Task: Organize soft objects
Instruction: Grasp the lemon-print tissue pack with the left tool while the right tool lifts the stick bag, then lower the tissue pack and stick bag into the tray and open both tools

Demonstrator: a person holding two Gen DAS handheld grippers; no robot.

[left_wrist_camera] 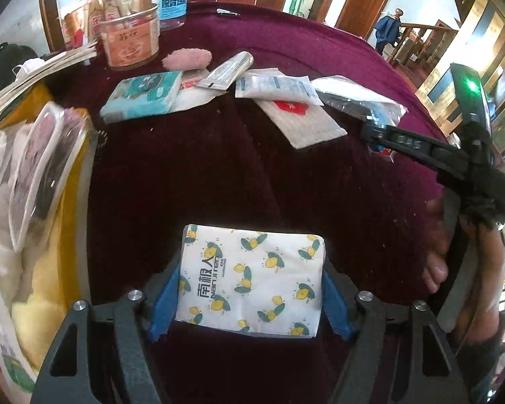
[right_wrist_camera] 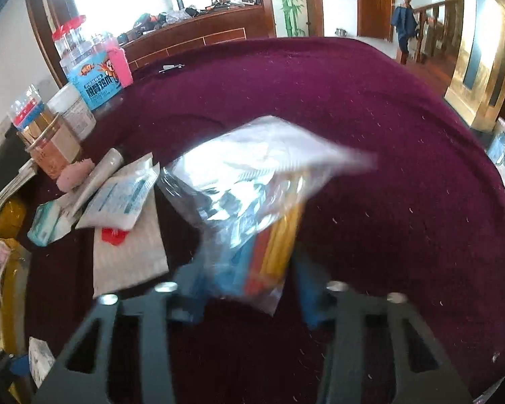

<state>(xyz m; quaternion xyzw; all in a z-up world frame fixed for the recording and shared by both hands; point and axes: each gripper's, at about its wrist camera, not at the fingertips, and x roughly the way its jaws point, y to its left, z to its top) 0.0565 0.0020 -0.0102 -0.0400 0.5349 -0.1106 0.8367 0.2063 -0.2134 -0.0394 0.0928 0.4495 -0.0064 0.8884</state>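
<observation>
A white tissue pack with a lemon print sits between the blue pads of my left gripper, which is shut on its two sides just above the dark red tablecloth. My right gripper is shut on the near end of a clear plastic bag holding yellow, orange and blue strips; this view is blurred. In the left wrist view the right gripper reaches in from the right onto that bag. A teal tissue pack, a pink fluffy pad and a white wipe packet lie further back.
A yellow box at the left edge holds white soft items and a clear-wrapped packet. Jars and tins stand at the back left. A tube and a ribbed napkin with a red mark lie mid-table. A hand holds the right gripper.
</observation>
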